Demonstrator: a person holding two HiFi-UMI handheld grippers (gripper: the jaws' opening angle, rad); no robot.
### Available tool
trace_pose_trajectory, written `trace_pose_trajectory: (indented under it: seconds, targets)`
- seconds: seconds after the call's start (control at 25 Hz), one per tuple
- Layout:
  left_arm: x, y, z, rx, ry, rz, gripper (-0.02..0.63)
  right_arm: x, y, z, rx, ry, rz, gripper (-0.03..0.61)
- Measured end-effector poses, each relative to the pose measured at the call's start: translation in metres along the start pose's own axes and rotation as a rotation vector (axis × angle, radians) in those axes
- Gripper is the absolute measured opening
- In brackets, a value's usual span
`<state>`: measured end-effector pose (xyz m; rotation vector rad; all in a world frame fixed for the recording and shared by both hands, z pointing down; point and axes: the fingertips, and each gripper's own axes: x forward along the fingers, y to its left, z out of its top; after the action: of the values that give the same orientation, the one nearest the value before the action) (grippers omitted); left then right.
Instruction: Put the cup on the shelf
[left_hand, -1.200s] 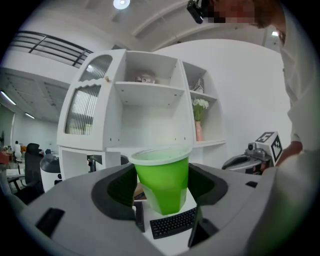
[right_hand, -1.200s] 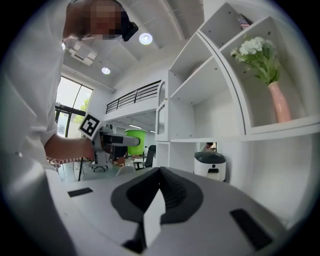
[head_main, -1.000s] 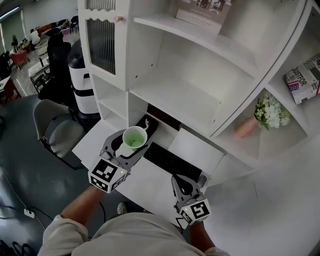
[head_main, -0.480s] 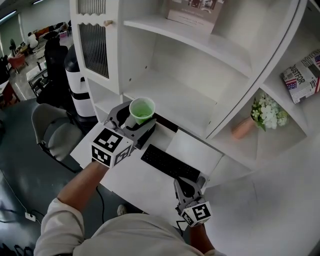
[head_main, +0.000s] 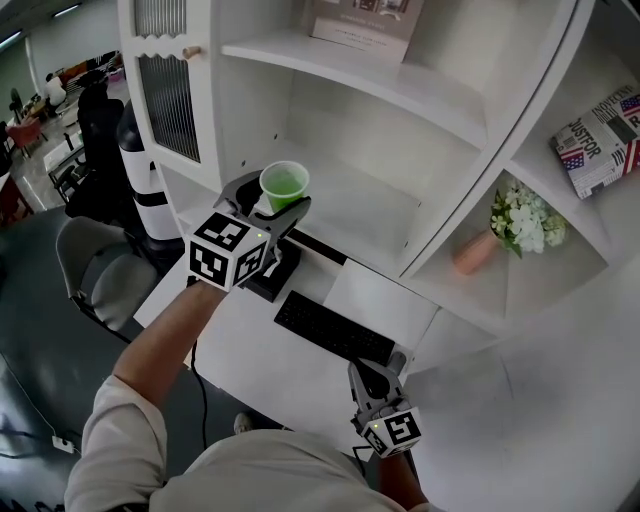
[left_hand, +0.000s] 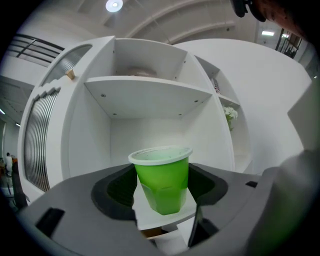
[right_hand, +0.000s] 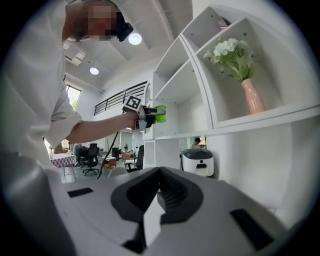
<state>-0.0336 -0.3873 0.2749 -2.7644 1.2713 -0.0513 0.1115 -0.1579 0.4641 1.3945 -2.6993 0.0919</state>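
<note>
A green plastic cup (head_main: 285, 185) stands upright between the jaws of my left gripper (head_main: 270, 200), which is shut on it. In the left gripper view the cup (left_hand: 162, 180) sits squarely in front of an open white compartment, under a shelf board (left_hand: 150, 92). The head view shows it held at the front edge of the lower shelf (head_main: 370, 200) of the white unit. My right gripper (head_main: 375, 375) hangs low by the desk's front edge, shut with nothing in it. From the right gripper view (right_hand: 157, 200) the cup (right_hand: 159, 114) shows far off at shelf height.
A black keyboard (head_main: 330, 328) lies on the white desk, with a black object (head_main: 272, 278) under the left gripper. A pink vase of white flowers (head_main: 515, 225) and a book (head_main: 600, 140) fill the right-hand compartments. A ribbed cabinet door (head_main: 165, 90) stands left; a chair (head_main: 95, 270) is on the floor.
My left gripper has risen from desk level and moved toward the shelf with the cup in it. The right gripper has stayed near the desk's front edge.
</note>
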Motion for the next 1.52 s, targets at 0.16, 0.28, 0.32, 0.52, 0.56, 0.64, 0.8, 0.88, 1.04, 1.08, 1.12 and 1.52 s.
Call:
trace_pose_trajectory:
  seconds: [0.16, 0.28, 0.32, 0.52, 0.56, 0.64, 0.8, 0.88, 1.04, 1.08, 1.12, 1.52]
  targets:
    - [0.021, 0.006, -0.006, -0.004, 0.017, 0.004, 0.304, -0.01, -0.01, -0.005, 0.01, 0.007, -0.032, 0.005]
    - [0.035, 0.008, -0.015, -0.01, 0.035, 0.005, 0.304, -0.017, -0.018, -0.01, 0.022, 0.006, -0.054, 0.005]
    - [0.039, 0.008, -0.018, -0.009, 0.042, 0.004, 0.304, -0.019, -0.02, -0.01, 0.025, 0.006, -0.06, 0.005]
    - [0.06, 0.008, -0.032, -0.007, 0.076, 0.0, 0.304, -0.026, -0.029, -0.012, 0.032, 0.016, -0.083, 0.005]
    - [0.063, 0.009, -0.034, -0.005, 0.083, 0.001, 0.304, -0.027, -0.031, -0.012, 0.034, 0.017, -0.087, 0.005]
    - [0.07, 0.011, -0.04, 0.0, 0.097, 0.006, 0.304, -0.029, -0.035, -0.015, 0.042, 0.018, -0.095, 0.005]
    - [0.08, 0.013, -0.051, 0.012, 0.126, 0.011, 0.304, -0.032, -0.041, -0.02, 0.05, 0.02, -0.104, 0.005]
    - [0.083, 0.012, -0.054, 0.021, 0.138, 0.011, 0.304, -0.031, -0.043, -0.019, 0.05, 0.022, -0.104, 0.005]
    - [0.087, 0.011, -0.058, 0.031, 0.155, 0.018, 0.304, -0.031, -0.046, -0.02, 0.054, 0.022, -0.102, 0.005]
    - [0.087, 0.012, -0.061, 0.032, 0.162, 0.021, 0.304, -0.031, -0.046, -0.02, 0.055, 0.022, -0.101, 0.005]
    - [0.088, 0.013, -0.063, 0.032, 0.171, 0.024, 0.304, -0.031, -0.047, -0.02, 0.056, 0.022, -0.101, 0.005]
    - [0.092, 0.011, -0.076, 0.096, 0.231, 0.038, 0.305, -0.028, -0.05, -0.021, 0.057, 0.02, -0.09, 0.005]
